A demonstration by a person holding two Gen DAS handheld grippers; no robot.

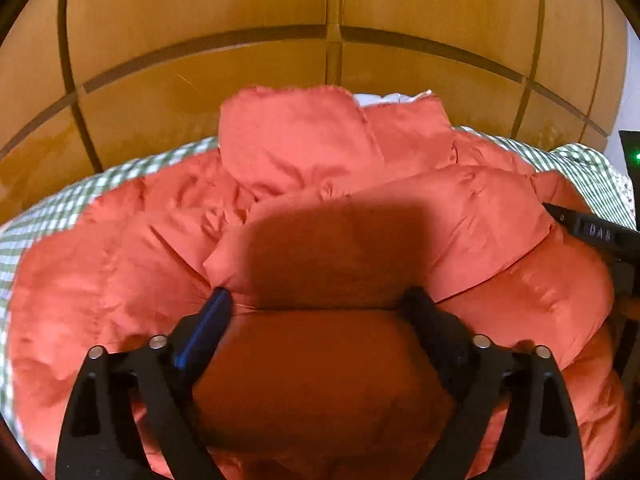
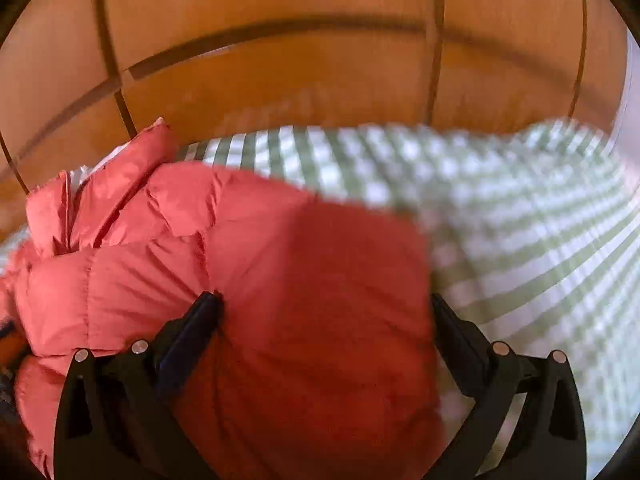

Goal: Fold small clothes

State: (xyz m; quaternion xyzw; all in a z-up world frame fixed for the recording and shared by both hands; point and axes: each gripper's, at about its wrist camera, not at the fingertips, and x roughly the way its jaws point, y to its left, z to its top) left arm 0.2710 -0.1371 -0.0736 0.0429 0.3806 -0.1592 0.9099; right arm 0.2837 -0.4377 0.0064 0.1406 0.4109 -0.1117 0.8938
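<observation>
Left wrist view: a red puffer jacket (image 1: 320, 208) on checked bedding (image 1: 52, 212) is straddled by both grippers' spread fingers (image 1: 218, 308), unclamped.

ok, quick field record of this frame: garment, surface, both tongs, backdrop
garment: red puffer jacket, quilted, bunched on the bed, collar end toward the wooden panels
surface: green-and-white checked sheet, blurred in the right wrist view
left tongs: open wide, fingers pressed into the jacket with padded fabric bulging between them
right tongs: open wide, straddling the jacket's edge; left finger on fabric, right finger over the sheet
grip: no fabric pinched by either
backdrop: wooden panels behind the bed
lining: white strip at the collar
</observation>
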